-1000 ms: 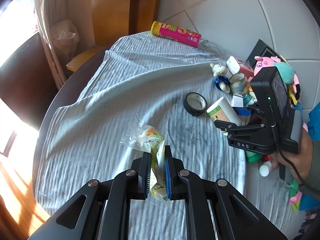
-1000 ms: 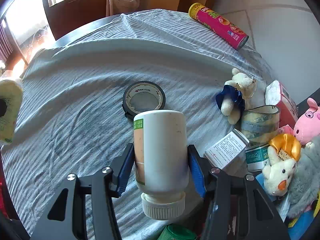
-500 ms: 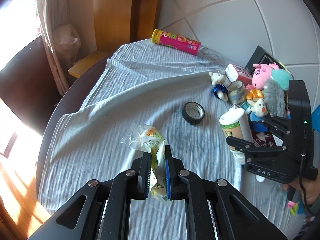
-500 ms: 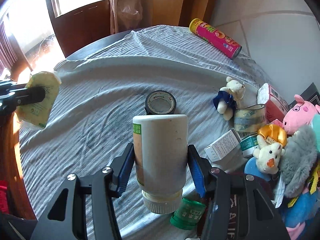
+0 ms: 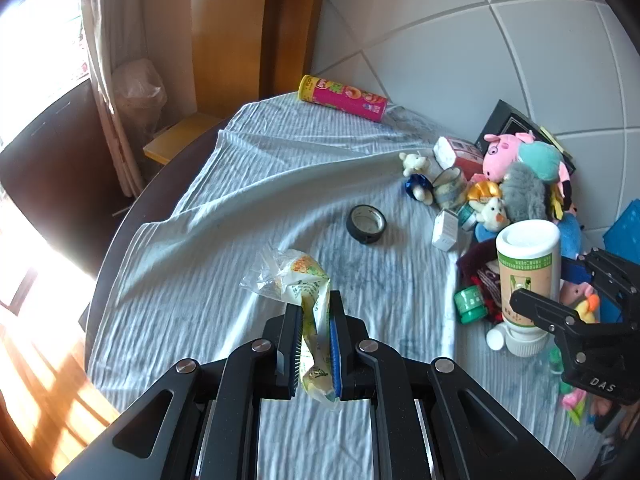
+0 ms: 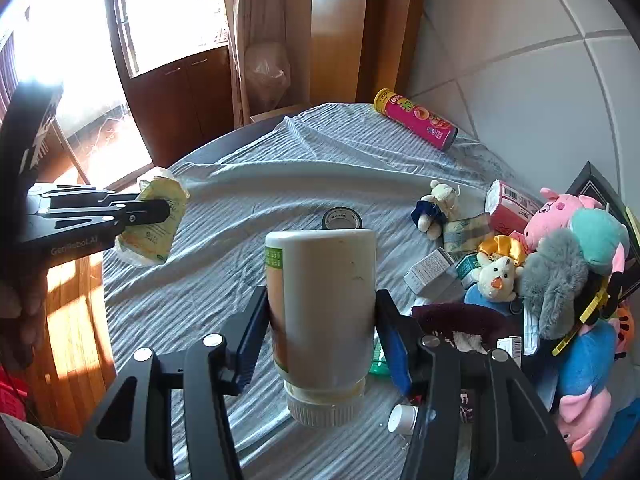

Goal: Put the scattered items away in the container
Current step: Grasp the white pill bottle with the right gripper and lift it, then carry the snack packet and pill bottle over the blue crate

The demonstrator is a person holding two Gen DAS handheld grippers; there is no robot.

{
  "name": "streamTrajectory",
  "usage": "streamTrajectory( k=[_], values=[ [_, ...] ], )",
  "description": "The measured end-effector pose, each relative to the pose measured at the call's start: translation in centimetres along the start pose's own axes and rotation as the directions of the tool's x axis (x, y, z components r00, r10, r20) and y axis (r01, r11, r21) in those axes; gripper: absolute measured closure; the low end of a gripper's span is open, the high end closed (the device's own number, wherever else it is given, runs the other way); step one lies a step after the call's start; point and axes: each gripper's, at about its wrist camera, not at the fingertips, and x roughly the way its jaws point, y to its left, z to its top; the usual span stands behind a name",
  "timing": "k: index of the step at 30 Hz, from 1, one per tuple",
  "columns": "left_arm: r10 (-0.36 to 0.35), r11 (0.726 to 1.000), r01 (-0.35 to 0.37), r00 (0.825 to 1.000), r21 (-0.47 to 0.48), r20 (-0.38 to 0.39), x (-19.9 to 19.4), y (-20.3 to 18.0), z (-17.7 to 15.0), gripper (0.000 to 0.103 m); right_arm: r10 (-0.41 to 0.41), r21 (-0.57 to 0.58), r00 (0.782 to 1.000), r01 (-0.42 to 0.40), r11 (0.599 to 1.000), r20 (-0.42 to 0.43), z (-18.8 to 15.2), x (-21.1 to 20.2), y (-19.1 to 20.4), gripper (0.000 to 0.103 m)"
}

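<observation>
Two handheld grippers hang above a round table (image 5: 116,240) draped in a rumpled grey cloth (image 5: 248,184). The left gripper (image 5: 314,344) is clamped on a yellow-green snack packet (image 5: 310,312), its long axis running along the fingers, its crinkled clear end pointing away toward 11 o'clock. The right gripper (image 6: 320,340) is closed around a white bottle (image 6: 322,304), held cap-down, long axis near upright, base toward the camera's 12 o'clock; both pads press its sides.

In the left wrist view, cloth lies bare from 9 to 12 o'clock, and the dark table rim curves along the left, with sunlit wooden floor beyond. Clutter crowds 2 to 4 o'clock against the tiled wall (image 5: 460,40): a pink pig plush (image 5: 502,156), a grey plush (image 5: 522,196), small boxes (image 5: 446,230), a green jar (image 5: 471,303) and a small white cap (image 5: 495,338) just beside the bottle's lid. A black tape roll (image 5: 366,224) lies alone near the cloth's centre, well apart from the packet. A pink snack tube (image 5: 344,98) lies on its side at the far edge, near the wall. Which object is the container, the views do not show.
</observation>
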Motion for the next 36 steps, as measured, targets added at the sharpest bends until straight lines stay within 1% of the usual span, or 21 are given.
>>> streamTrajectory(
  k=[2,4,9,12,20,25,29,36],
  values=[
    [-0.005,1.000,0.005,1.000,0.009,0.016,-1.3,-0.9,-0.1,0.092,0.004,0.010,1.000,-0.004,1.000,0.026,-0.4,-2.2,0.1,0.052],
    [-0.009,1.000,0.008,0.999,0.027,0.034,-2.7,-2.1,-0.1,0.092,0.001,0.016,0.999,-0.001,1.000,0.035,-1.0,-4.2,0.2,0.052],
    [-0.019,0.998,0.015,0.997,0.069,0.069,-6.0,-5.2,-0.9,0.092,-0.028,0.057,0.997,0.024,0.998,0.069,-3.1,-9.2,-0.3,0.052],
    [-0.028,0.996,0.021,0.997,0.087,0.078,-7.4,-7.1,-1.4,0.092,-0.041,0.078,0.996,0.035,0.996,0.076,-4.5,-11.9,-0.8,0.052],
    [-0.066,0.986,0.049,0.993,0.162,0.099,-10.3,-13.5,-2.5,0.092,-0.094,0.159,0.986,0.072,0.985,0.139,-7.9,-19.1,-3.6,0.052],
    [-0.095,0.972,0.066,0.988,0.224,0.124,-12.1,-18.3,-2.7,0.092,-0.130,0.200,0.975,0.094,0.975,0.179,-10.0,-22.9,-5.3,0.052],
    [-0.120,0.955,0.077,0.983,0.288,0.135,-13.2,-22.4,-3.0,0.092,-0.168,0.235,0.963,0.117,0.965,0.212,-11.8,-25.7,-6.9,0.052],
    [-0.180,0.921,0.113,0.972,0.372,0.149,-14.6,-29.5,-3.3,0.092,-0.250,0.324,0.938,0.166,0.932,0.240,-15.4,-30.7,-11.3,0.052]
  ],
)
